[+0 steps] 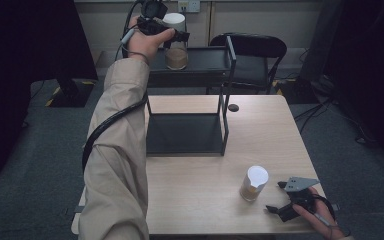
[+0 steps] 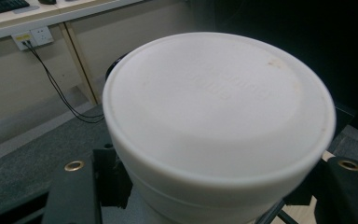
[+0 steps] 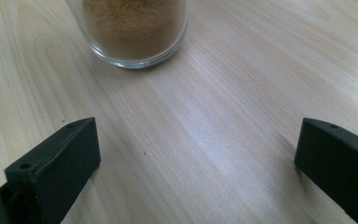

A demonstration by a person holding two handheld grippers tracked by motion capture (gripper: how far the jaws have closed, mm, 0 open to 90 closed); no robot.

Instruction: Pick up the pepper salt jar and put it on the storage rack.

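Jaws of my left gripper point(image 1: 172, 36) clamp a white-lidded glass jar point(image 1: 175, 42) of brown powder, standing on the top tier of the black metal shelf rack point(image 1: 225, 75). My right gripper point(image 1: 289, 200) rests low over the wooden table point(image 1: 200, 210), spread wide with nothing between its jaws, just beside a second white-lidded jar point(image 1: 254, 183) of the same powder.

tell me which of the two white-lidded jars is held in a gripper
The jar on the top shelf of the black rack, clamped by the left gripper. The other jar stands free on the table, apart from the open right gripper.
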